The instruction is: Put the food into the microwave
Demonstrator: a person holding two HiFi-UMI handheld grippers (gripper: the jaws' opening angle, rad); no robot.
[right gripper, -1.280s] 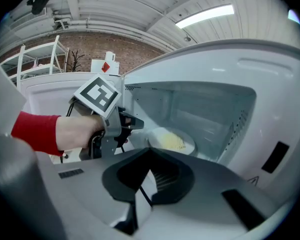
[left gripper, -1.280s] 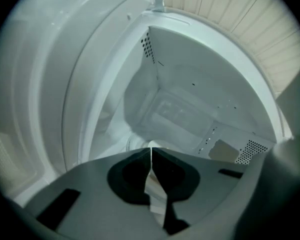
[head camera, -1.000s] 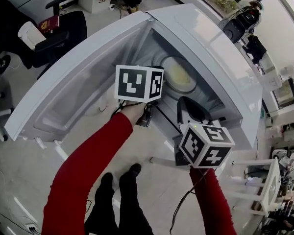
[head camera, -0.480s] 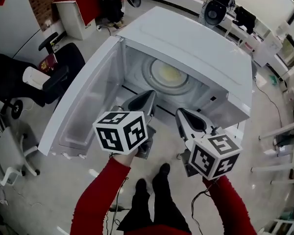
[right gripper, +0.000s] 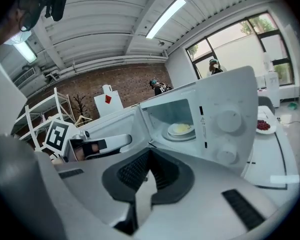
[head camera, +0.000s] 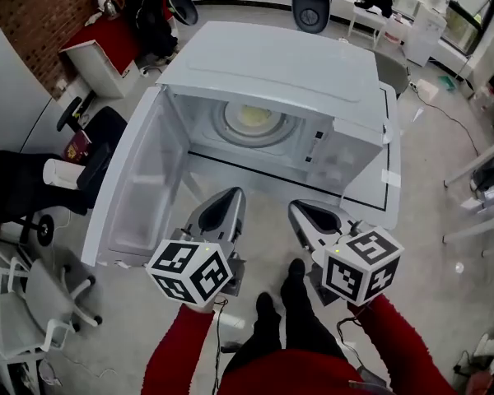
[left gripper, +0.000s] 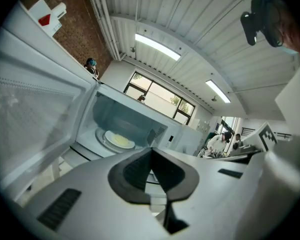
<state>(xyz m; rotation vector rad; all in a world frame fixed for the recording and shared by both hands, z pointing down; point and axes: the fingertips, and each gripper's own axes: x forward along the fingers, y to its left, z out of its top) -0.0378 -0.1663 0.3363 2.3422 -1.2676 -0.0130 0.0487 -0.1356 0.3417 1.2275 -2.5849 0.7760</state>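
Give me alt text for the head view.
A white microwave stands with its door swung open to the left and a plate of yellow food inside. In front of it, a person in red sleeves holds the left gripper and right gripper, both shut and empty.

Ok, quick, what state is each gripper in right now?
Left gripper: closed, holding nothing.
Right gripper: closed, holding nothing.

An office-like lab workspace: brick wall (head camera: 25, 31), rolling office chairs (head camera: 111, 126), big windows (left gripper: 160, 96), ceiling strip lights (left gripper: 157, 46).
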